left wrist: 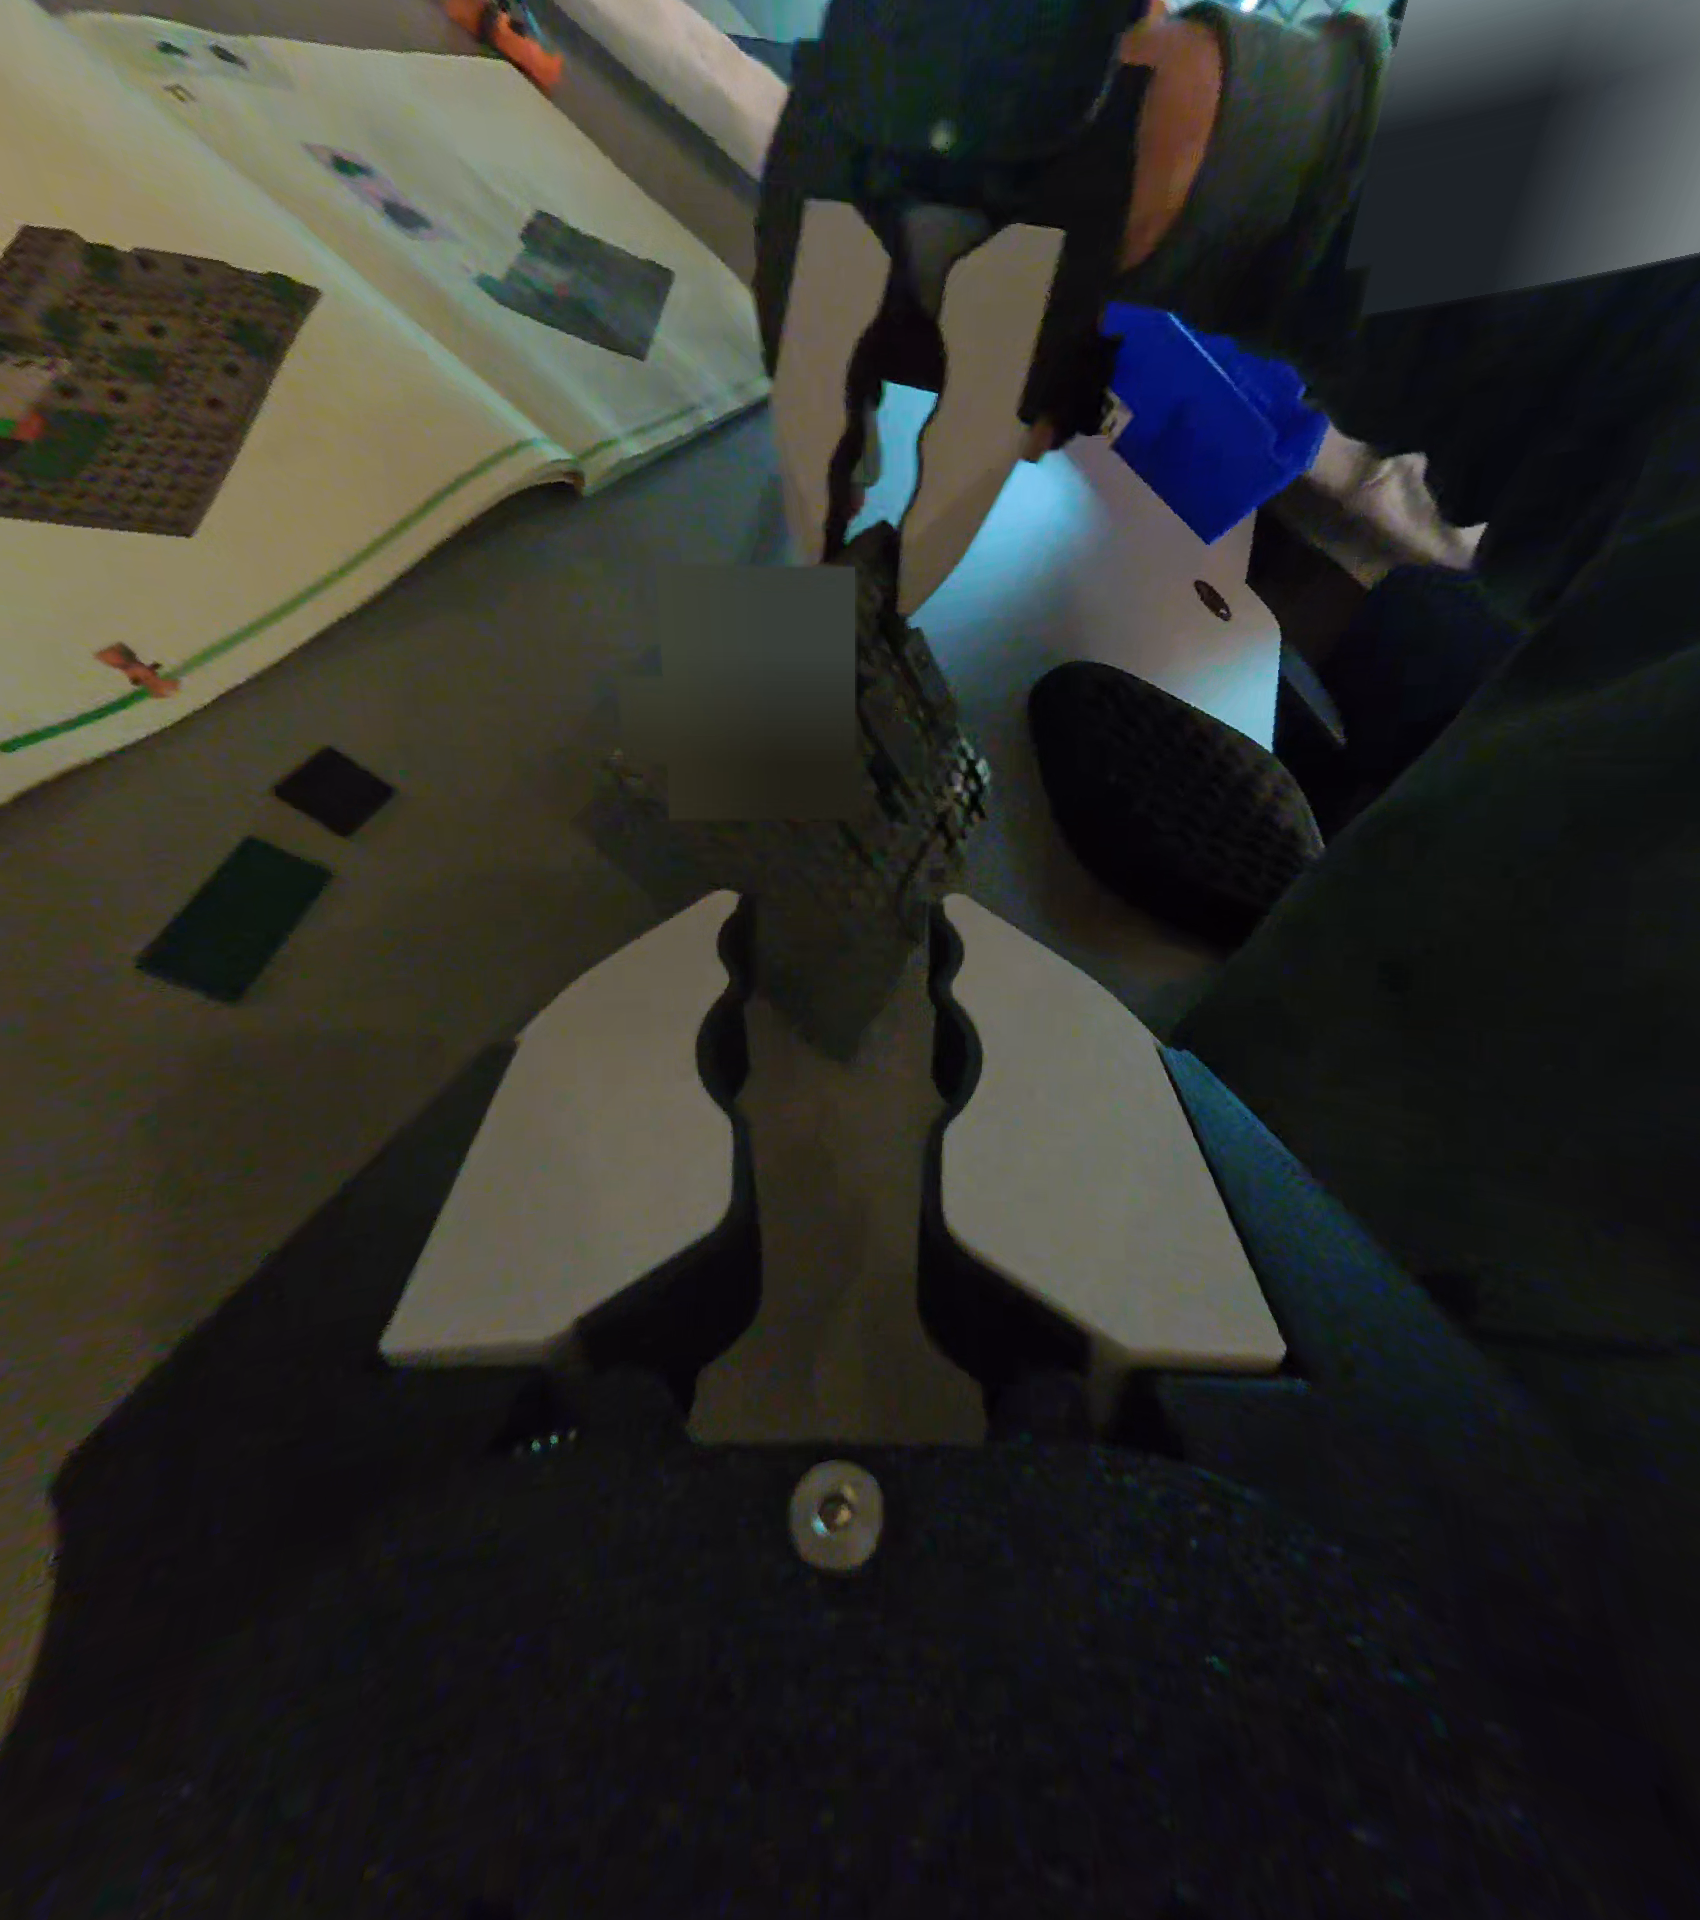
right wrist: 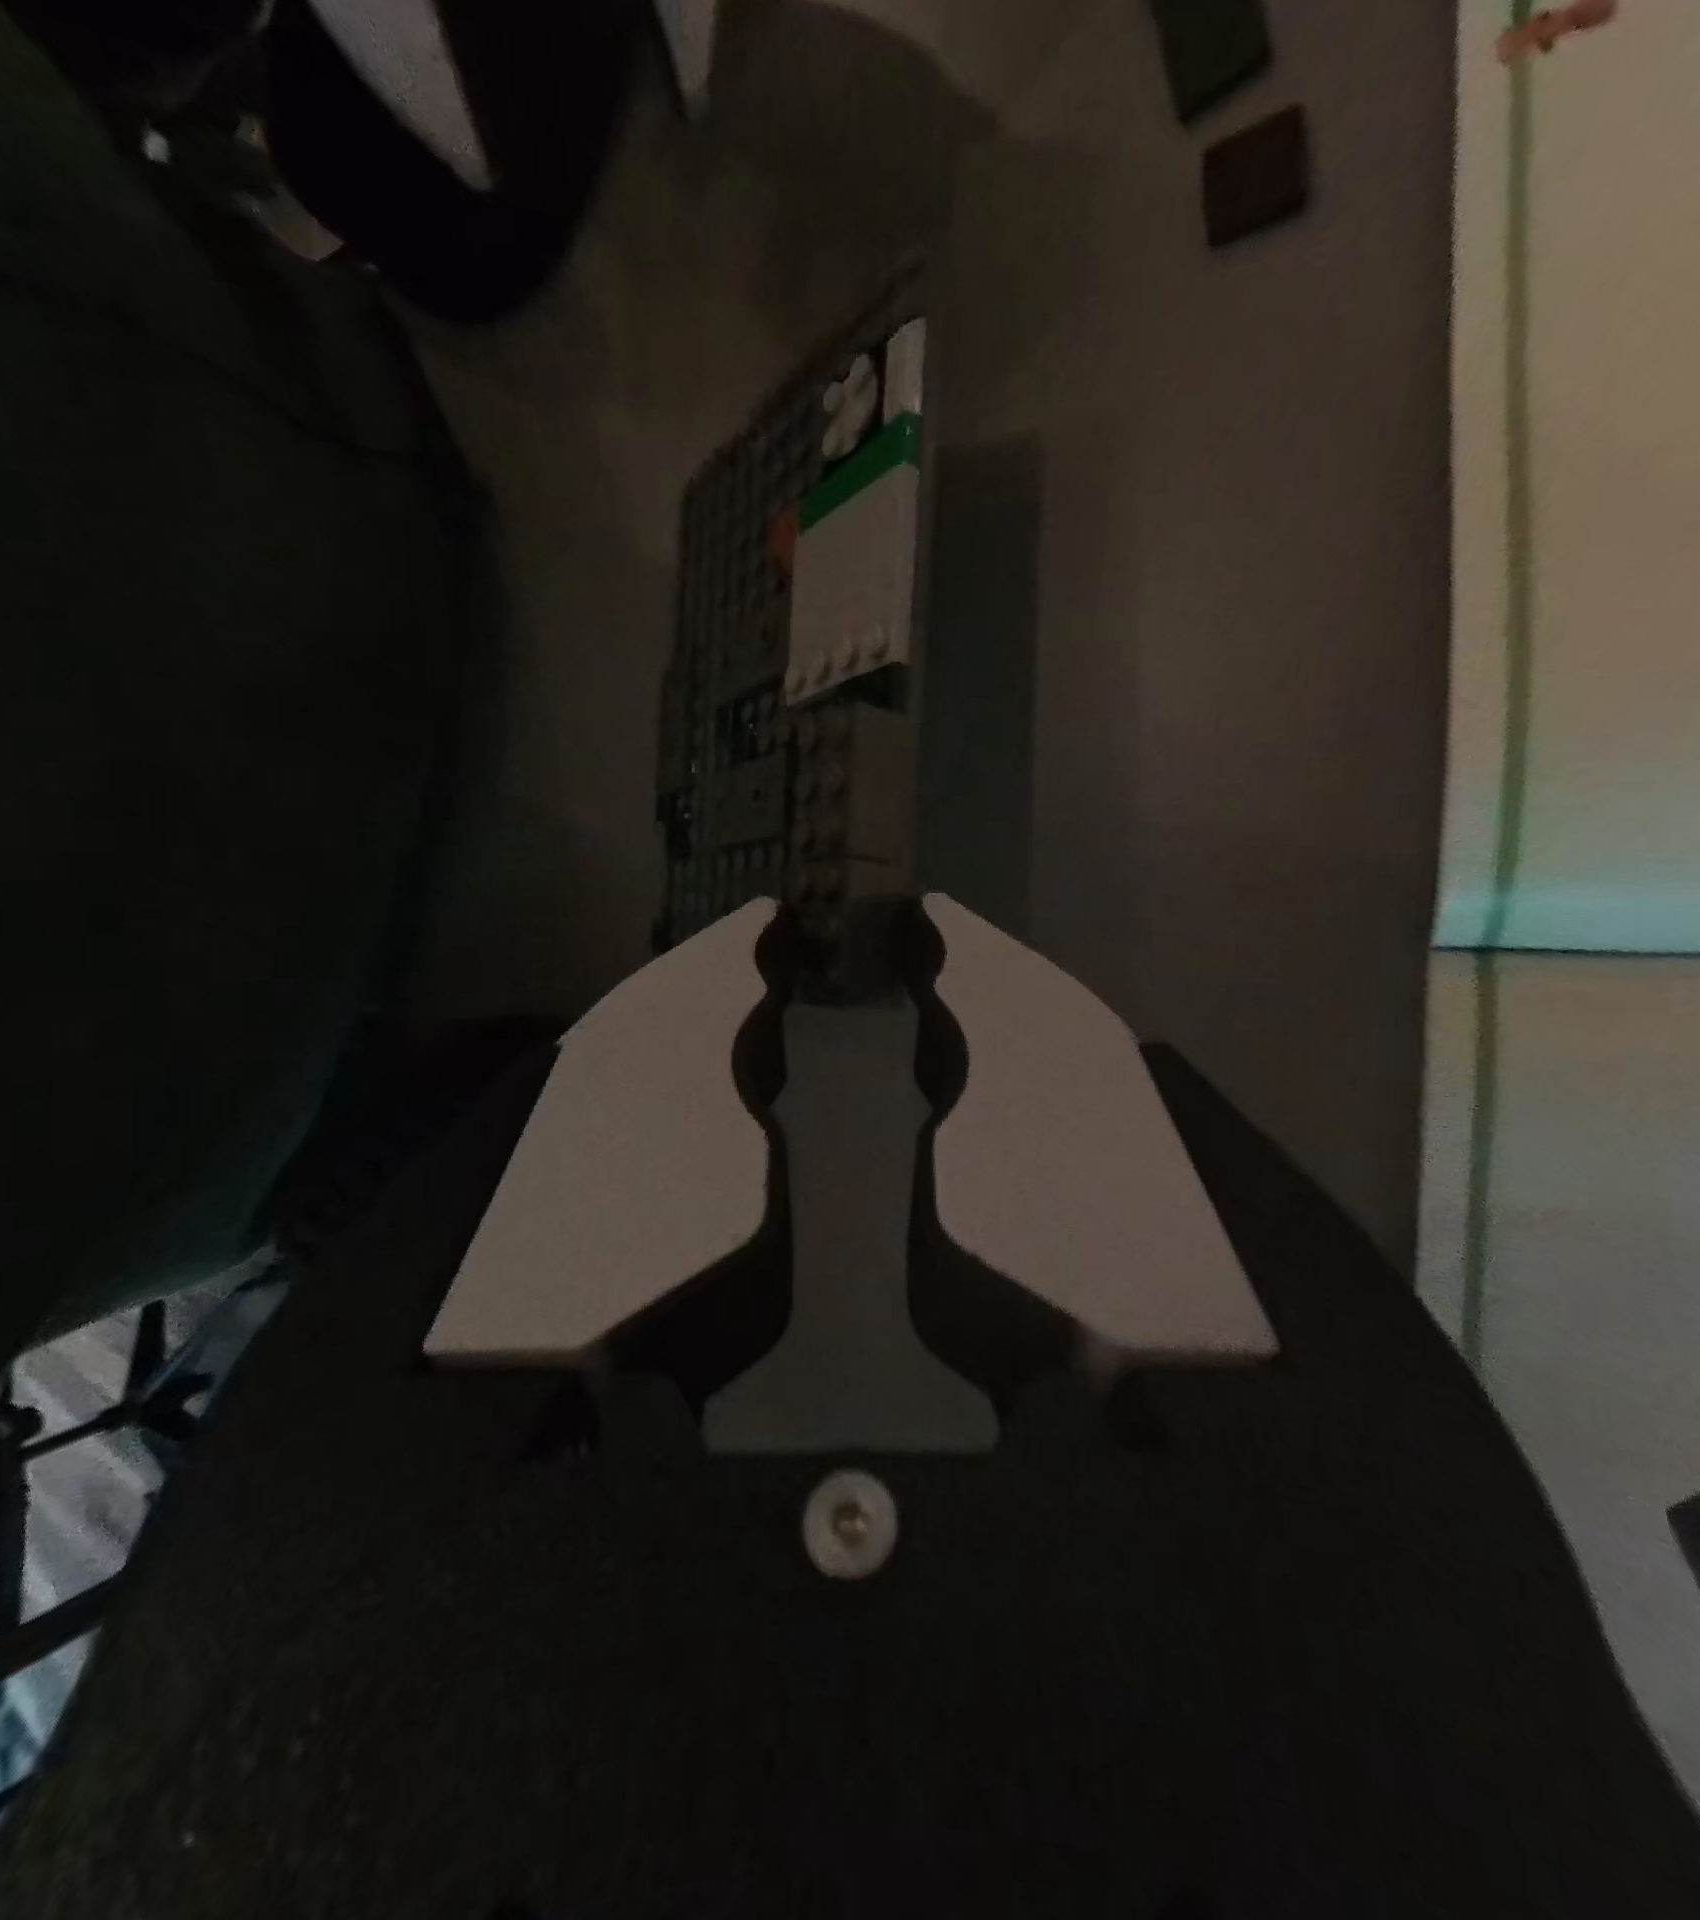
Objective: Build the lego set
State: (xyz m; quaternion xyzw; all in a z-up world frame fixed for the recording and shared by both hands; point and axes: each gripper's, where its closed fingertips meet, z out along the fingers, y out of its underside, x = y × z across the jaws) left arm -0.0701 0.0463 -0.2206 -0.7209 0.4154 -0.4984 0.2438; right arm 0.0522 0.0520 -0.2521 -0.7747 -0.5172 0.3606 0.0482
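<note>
A grey studded baseplate build (left wrist: 919, 748) is held up off the table between both grippers. My left gripper (left wrist: 835, 925) is shut on its near corner. My right gripper (left wrist: 861, 545) comes in from the top of the left wrist view and is shut on the far edge. In the right wrist view the right gripper (right wrist: 851, 920) clamps the build's (right wrist: 732, 675) near edge. A white slab with a green strip (right wrist: 851, 571) sits on the build's far right part. The left gripper's fingers (right wrist: 456, 94) show at the top. A mosaic patch hides part of the build.
An open instruction booklet (left wrist: 202, 416) lies at the left, also in the right wrist view (right wrist: 1635, 520). A dark green plate (left wrist: 238, 920) and a black square tile (left wrist: 335, 790) lie on the grey table. A blue bin (left wrist: 1210, 416) and a black round object (left wrist: 1168, 800) are at the right.
</note>
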